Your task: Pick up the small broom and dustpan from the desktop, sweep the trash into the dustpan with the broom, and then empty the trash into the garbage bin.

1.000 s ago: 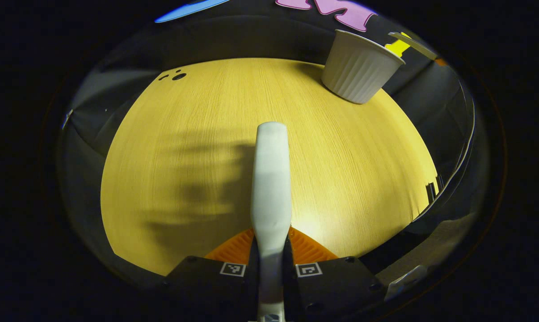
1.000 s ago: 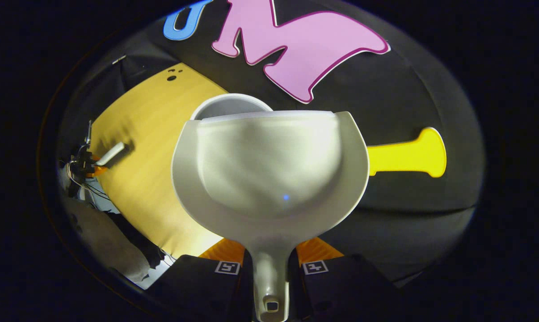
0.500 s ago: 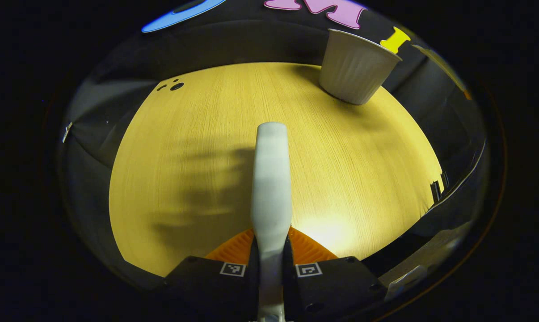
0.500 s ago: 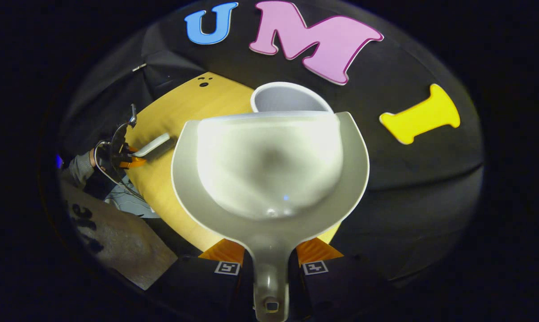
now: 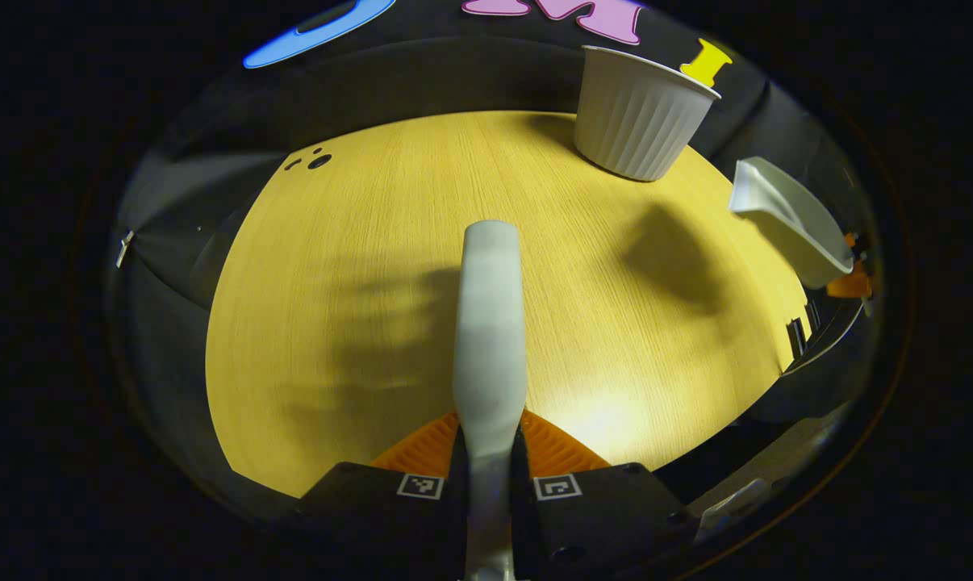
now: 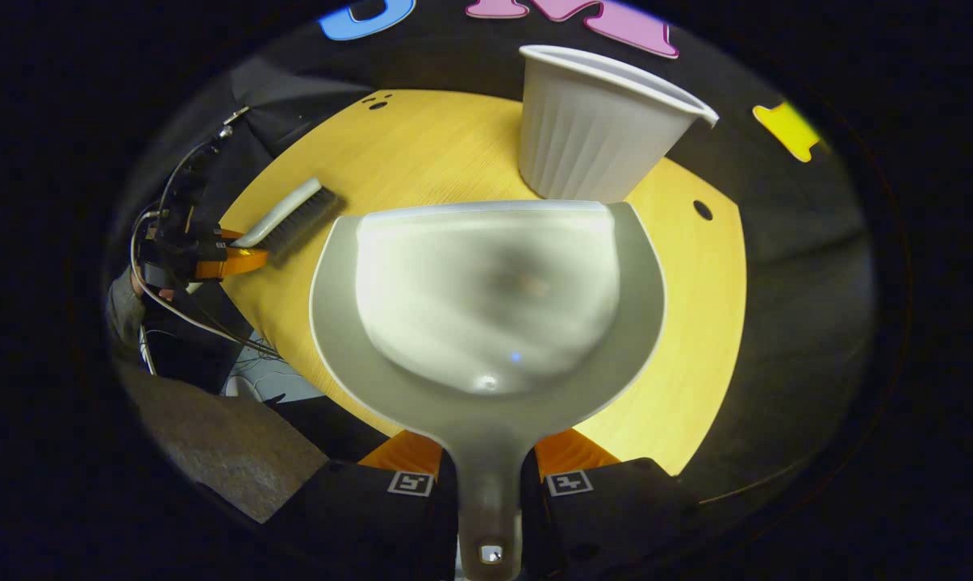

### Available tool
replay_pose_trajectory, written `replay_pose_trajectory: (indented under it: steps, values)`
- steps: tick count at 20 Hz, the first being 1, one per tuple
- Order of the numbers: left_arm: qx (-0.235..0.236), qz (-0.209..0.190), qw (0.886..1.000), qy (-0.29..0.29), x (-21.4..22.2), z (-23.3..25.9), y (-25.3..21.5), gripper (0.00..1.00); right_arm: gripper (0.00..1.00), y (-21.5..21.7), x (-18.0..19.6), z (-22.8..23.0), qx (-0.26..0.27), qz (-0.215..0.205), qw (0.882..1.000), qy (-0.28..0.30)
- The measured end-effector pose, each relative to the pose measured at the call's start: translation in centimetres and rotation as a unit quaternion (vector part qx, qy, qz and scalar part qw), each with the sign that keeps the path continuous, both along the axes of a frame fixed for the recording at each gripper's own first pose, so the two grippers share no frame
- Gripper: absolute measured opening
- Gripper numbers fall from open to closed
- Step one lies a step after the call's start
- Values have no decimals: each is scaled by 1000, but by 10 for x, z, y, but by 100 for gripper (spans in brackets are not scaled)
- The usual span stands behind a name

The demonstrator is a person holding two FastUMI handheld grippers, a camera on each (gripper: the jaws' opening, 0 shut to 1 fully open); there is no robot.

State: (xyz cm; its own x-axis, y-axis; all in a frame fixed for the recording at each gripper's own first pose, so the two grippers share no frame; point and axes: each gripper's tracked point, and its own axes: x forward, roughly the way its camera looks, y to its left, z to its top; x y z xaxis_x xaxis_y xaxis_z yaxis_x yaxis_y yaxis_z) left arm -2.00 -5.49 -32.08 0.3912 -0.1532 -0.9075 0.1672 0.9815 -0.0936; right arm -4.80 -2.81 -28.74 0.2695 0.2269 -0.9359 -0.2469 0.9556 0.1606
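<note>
Left gripper (image 5: 489,452) clamped on broom (image 5: 490,323), right gripper (image 6: 489,476) clamped on dustpan (image 6: 486,298) handle, bin (image 6: 595,125) just beyond

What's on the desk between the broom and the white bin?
Nothing: bare wooden desktop lies between the broom and the garbage bin in the left gripper view.

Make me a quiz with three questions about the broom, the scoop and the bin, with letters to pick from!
1. Where does the garbage bin stand?
A. on the wooden desktop
B. on the floor
C. inside the dustpan

2. What colour is the bin?
A. red
B. white
C. green

3. What is the right gripper doing?
A. hanging open
B. gripping the bin
C. gripping the dustpan by its handle

Answers: 1 A, its base rests on the far desktop. 2 B, its ribbed wall is white. 3 C, the handle sits clamped between both fingers; the left gripper likewise grips the broom.
</note>
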Motion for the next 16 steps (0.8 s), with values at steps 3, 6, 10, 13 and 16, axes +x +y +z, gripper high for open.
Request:
replay_pose_trajectory:
  steps: [3, 6, 10, 13, 16]
  values:
    - [6, 1, 1000, 7, 1, -5, -3, 25, 39, 19, 1, -32, -3, -21, 1000, 7]
    - [14, 2, 1000, 9, 5, -9, -5, 24, 39, 32, 2, -59, -14, -45, 999, 18]
    - [25, 6, 1000, 11, 12, -17, -7, 24, 36, 45, 7, -84, -11, -70, 997, 26]
    - [41, 5, 999, 10, 18, -22, -6, 27, 36, 46, 9, -97, -13, -76, 997, 27]
    - [47, 0, 999, 16, 18, -26, -5, 27, 36, 54, 7, -102, 9, -89, 995, 35]
